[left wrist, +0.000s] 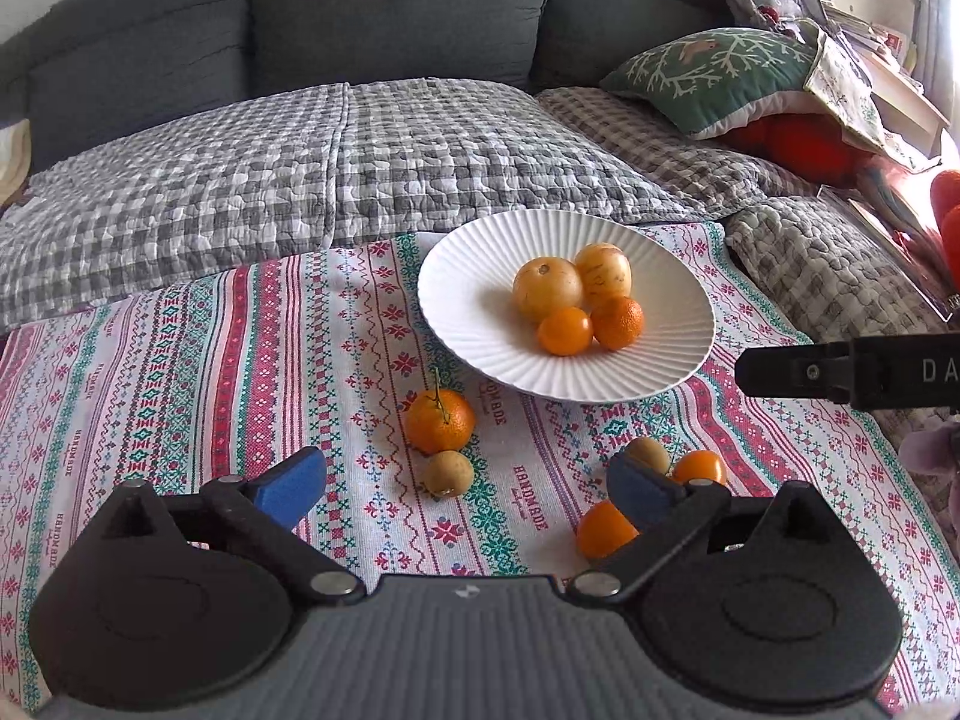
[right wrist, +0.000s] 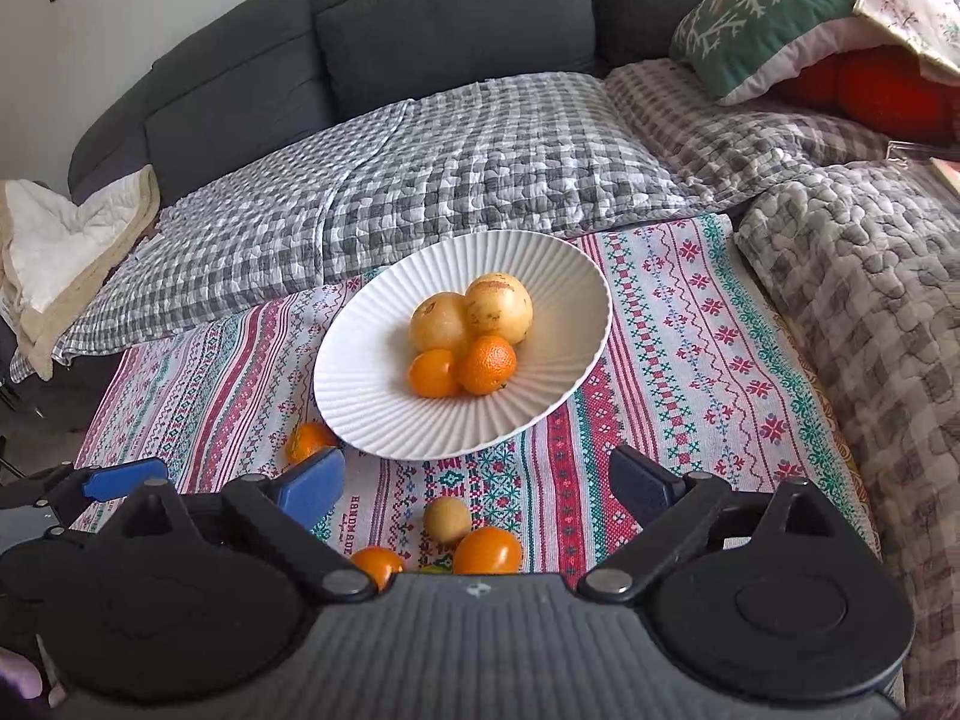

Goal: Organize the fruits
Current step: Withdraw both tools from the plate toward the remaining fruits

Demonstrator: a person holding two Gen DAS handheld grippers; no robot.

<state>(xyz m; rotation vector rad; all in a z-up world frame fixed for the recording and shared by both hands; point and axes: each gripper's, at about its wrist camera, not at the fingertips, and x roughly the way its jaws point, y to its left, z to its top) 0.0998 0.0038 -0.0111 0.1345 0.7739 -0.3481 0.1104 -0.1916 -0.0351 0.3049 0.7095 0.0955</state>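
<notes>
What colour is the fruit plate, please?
The plate is white with fine ribs, clearest in the right wrist view.

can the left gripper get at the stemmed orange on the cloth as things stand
Probably yes. The left gripper is open and empty, and the stemmed orange lies just ahead on the cloth. Only a small brown fruit touching its near side might get bumped.
</notes>
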